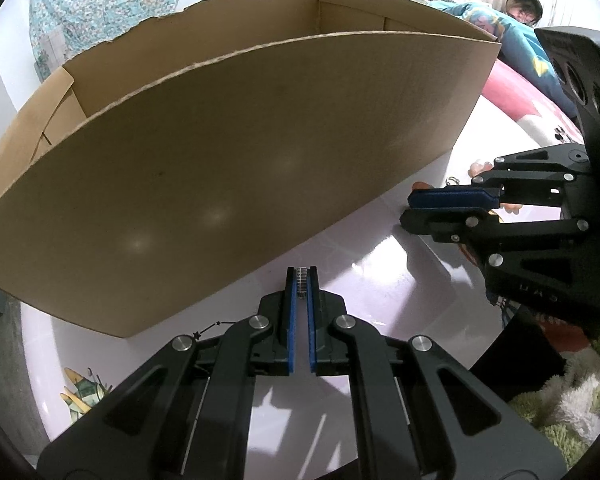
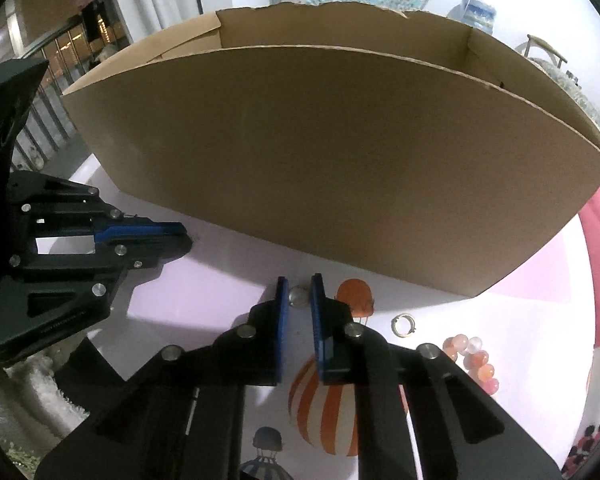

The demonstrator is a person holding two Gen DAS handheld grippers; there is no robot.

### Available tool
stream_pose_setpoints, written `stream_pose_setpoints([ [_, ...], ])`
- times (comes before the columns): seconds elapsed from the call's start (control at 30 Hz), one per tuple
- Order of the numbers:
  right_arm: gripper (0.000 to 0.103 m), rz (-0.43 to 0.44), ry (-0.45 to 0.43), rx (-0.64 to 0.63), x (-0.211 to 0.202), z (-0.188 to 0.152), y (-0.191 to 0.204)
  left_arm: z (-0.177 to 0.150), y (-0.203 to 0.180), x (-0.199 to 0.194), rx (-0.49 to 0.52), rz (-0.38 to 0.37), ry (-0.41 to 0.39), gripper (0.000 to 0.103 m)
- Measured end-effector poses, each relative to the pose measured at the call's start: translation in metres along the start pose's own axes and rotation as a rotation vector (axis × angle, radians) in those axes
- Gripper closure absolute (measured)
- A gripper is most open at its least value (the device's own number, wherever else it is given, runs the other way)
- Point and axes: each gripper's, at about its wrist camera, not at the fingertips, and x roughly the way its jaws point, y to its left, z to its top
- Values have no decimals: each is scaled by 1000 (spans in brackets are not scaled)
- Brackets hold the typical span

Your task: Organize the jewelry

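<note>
We had the left gripper (image 1: 301, 280) pinching a beaded chain (image 1: 300, 280) and the right gripper (image 2: 299, 295) around a small ring (image 2: 299, 296), pads apparently touching it, while another ring (image 2: 404, 324) and bead bracelet (image 2: 474, 358) lay unboxed by the cardboard box (image 2: 340, 168).

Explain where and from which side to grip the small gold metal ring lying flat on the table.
Probably from above, jaws straddling the small gold metal ring across its outer rim: it lies flat, leaving only that thin edge exposed.
</note>
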Motion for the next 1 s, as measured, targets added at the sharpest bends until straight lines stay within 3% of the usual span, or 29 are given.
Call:
stream_pose_setpoints([
  [0.3,93,15,-13,36,-3,-4,-3,0,-2,2,-4,6,0,99],
  [0.37,100,17,-17,40,-4,-4,-4,1,-3,2,-5,7,1,99],
  [1.0,98,29,-13,70,-12,-1,-14,0,-4,0,-5,13,-1,99],
])
